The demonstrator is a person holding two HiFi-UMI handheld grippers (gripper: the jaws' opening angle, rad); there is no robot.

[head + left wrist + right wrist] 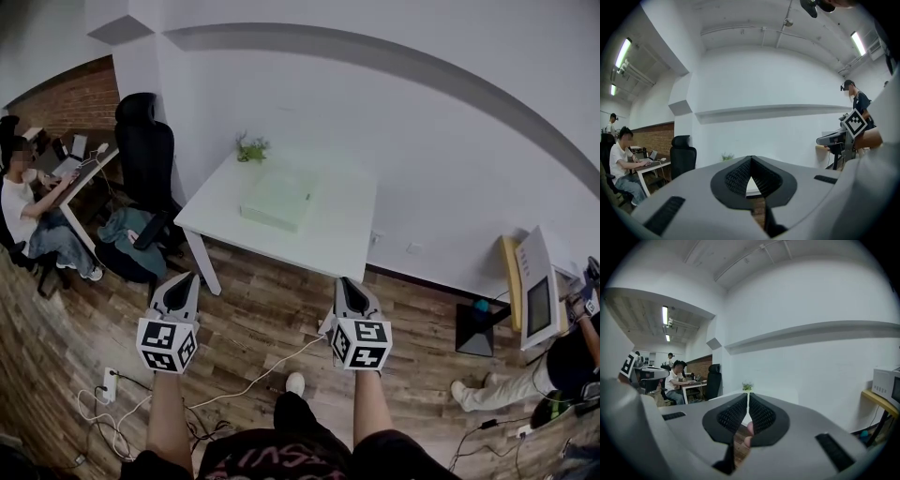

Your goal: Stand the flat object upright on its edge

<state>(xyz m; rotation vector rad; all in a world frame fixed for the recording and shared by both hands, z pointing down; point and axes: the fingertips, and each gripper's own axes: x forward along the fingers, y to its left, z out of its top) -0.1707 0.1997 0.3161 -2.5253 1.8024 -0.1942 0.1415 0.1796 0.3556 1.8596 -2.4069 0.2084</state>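
left hand-held gripper (185, 277): closed, empty | right hand-held gripper (345, 281): closed, empty

Soft, even indoor light fills the room; ceiling tubes (622, 52) glare at the upper left of the left gripper view. All views bend hard toward dark corners. The bench (337, 230) top washes out pale; the left tool (750, 159) looks soft

The left forearm (169, 412) and right forearm (371, 412) reach forward side by side. The left gripper (180, 279) and right gripper (347, 281) point about level, each empty, with its fingers (736, 176) closed tip to tip.
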